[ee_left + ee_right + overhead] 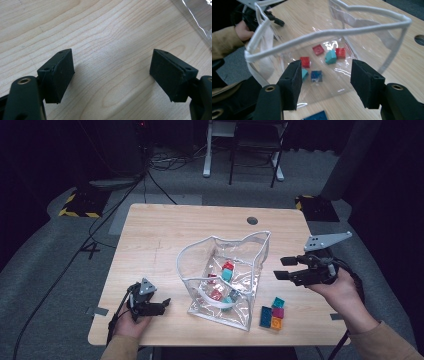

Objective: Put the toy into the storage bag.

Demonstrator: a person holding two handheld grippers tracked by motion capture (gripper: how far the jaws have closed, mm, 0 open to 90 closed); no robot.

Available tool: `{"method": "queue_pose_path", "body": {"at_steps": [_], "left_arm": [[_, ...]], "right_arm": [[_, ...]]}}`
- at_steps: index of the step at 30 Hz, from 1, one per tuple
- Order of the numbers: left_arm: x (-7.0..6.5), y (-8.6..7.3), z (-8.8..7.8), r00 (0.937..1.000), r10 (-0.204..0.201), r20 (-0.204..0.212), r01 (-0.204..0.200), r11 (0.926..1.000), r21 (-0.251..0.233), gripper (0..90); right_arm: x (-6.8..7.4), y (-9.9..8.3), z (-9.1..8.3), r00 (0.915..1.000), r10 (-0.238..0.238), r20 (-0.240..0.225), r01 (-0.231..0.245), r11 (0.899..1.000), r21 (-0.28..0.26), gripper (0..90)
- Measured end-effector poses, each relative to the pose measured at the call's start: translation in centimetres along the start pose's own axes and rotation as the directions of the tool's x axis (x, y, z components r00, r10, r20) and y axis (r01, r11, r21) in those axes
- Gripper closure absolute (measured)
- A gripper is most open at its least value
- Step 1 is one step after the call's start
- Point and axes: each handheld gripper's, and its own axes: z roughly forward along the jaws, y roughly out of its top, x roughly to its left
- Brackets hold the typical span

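Observation:
A clear plastic bag [200,270] with a white rim stands open in the middle of the wooden table [150,240]. Several small red, teal and blue bricks [227,271] lie on its bottom. In the right gripper view the bag's rim [332,32] arches over those bricks [330,57]. My right gripper [282,268] hovers just right of the bag, pointing at it; its jaws [326,65] stand open with nothing between them. A small cluster of blue, teal, magenta and orange bricks [274,312] lies on the table below that hand. My left gripper [165,304] rests near the front left edge, open over bare wood [112,75].
A round cable hole [252,220] sits near the table's far edge. A corner of the bag [200,17] reaches into the left gripper view. Cables, a yellow-striped base [80,202] and desk legs [206,170] stand on the floor beyond the table.

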Motion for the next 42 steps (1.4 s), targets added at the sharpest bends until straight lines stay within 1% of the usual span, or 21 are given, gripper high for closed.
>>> {"method": "queue_pose_path", "body": {"at_steps": [2,4,7,10,15,23,31,35,40,42], "left_arm": [[0.0,0.0,0.0,1.0,0.0,0.0,0.0,1.0,0.0,20.1],[0.0,0.0,0.0,1.0,0.0,0.0,0.0,1.0,0.0,20.1],[0.0,0.0,0.0,1.0,0.0,0.0,0.0,1.0,0.0,20.1],[0.0,0.0,0.0,1.0,0.0,0.0,0.0,1.0,0.0,20.1],[0.0,0.0,0.0,1.0,0.0,0.0,0.0,1.0,0.0,20.1],[0.0,0.0,0.0,1.0,0.0,0.0,0.0,1.0,0.0,20.1],[0.0,0.0,0.0,1.0,0.0,0.0,0.0,1.0,0.0,20.1],[0.0,0.0,0.0,1.0,0.0,0.0,0.0,1.0,0.0,20.1],[0.0,0.0,0.0,1.0,0.0,0.0,0.0,1.0,0.0,20.1],[0.0,0.0,0.0,1.0,0.0,0.0,0.0,1.0,0.0,20.1]], "right_arm": [[-0.3,-0.5,-0.2,0.9999,0.001,0.013,-0.001,1.0,0.006,42.7],[-0.5,-1.1,-0.4,0.9997,0.012,0.02,-0.012,1.0,0.007,42.7],[-0.8,-2.0,-0.3,0.9992,0.023,0.032,-0.024,1.0,0.018,42.7],[-0.9,-3.0,0.2,0.9983,0.026,0.052,-0.028,0.999,0.039,42.4],[-1.1,-4.7,1.2,0.9972,0.041,0.063,-0.045,0.997,0.064,41.6],[-1.3,-7.7,3.1,0.994,0.078,0.077,-0.084,0.993,0.088,41.8],[-1.2,-10.9,5.9,0.9916,0.107,0.073,-0.116,0.983,0.142,42.5],[-1.5,-12.0,7.1,0.9901,0.11,0.087,-0.123,0.98,0.158,42.7],[-2.2,-12.7,8.3,0.9879,0.119,0.099,-0.135,0.976,0.172,42.5],[-2.4,-13.0,8.8,0.9877,0.114,0.107,-0.132,0.974,0.182,42.4]]}}
